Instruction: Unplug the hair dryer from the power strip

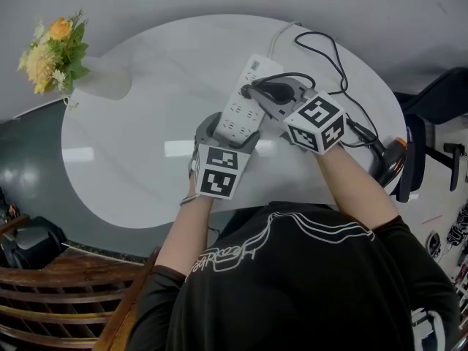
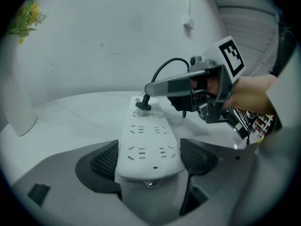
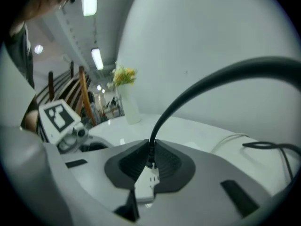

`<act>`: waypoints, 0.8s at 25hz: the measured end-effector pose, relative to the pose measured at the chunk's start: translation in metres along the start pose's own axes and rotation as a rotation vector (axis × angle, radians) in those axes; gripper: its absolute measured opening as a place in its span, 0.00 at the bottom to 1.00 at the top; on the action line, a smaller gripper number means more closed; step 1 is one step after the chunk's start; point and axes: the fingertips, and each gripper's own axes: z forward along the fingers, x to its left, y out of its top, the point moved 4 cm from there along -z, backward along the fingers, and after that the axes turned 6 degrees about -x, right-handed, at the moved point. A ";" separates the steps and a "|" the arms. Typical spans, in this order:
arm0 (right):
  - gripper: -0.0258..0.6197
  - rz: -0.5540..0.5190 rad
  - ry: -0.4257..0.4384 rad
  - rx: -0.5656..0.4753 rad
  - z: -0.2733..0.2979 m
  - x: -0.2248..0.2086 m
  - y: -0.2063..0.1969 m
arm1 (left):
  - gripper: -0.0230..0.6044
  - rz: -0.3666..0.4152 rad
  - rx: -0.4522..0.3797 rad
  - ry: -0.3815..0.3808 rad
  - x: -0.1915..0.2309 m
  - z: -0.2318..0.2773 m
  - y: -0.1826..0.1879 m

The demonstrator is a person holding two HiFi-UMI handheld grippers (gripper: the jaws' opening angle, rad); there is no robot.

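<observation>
Clamping the power strip (image 2: 148,142), left tongs (image 2: 149,160) face right tongs (image 3: 149,161) pinching the plug (image 2: 142,105).

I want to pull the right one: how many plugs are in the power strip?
1. A black plug sits at the power strip's far end, gripped by the right gripper. Sockets under that gripper may be hidden.

The strip (image 1: 240,107) was white; the plug (image 2: 142,105) and cord (image 3: 203,84) black. The left gripper (image 2: 150,160) and right gripper (image 3: 149,163) were grey with black pads (image 2: 101,166), their cubes (image 1: 219,170) chequered in black-and-white squares. The table (image 1: 139,145) was white, the flowers (image 1: 51,46) yellow and orange.
</observation>
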 end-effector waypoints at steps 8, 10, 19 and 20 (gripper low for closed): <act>0.08 0.028 -0.018 -0.048 -0.016 -0.021 0.023 | 0.67 0.002 0.007 -0.002 0.000 -0.001 0.000; 0.08 0.040 -0.019 -0.052 -0.020 -0.019 0.024 | 0.67 0.014 0.002 0.001 -0.002 0.000 0.001; 0.08 0.074 0.023 -0.093 -0.064 0.003 0.036 | 0.67 0.026 -0.035 0.064 -0.006 -0.013 0.009; 0.08 0.071 0.029 -0.099 -0.071 0.006 0.038 | 0.67 0.022 -0.052 0.075 -0.007 -0.018 0.013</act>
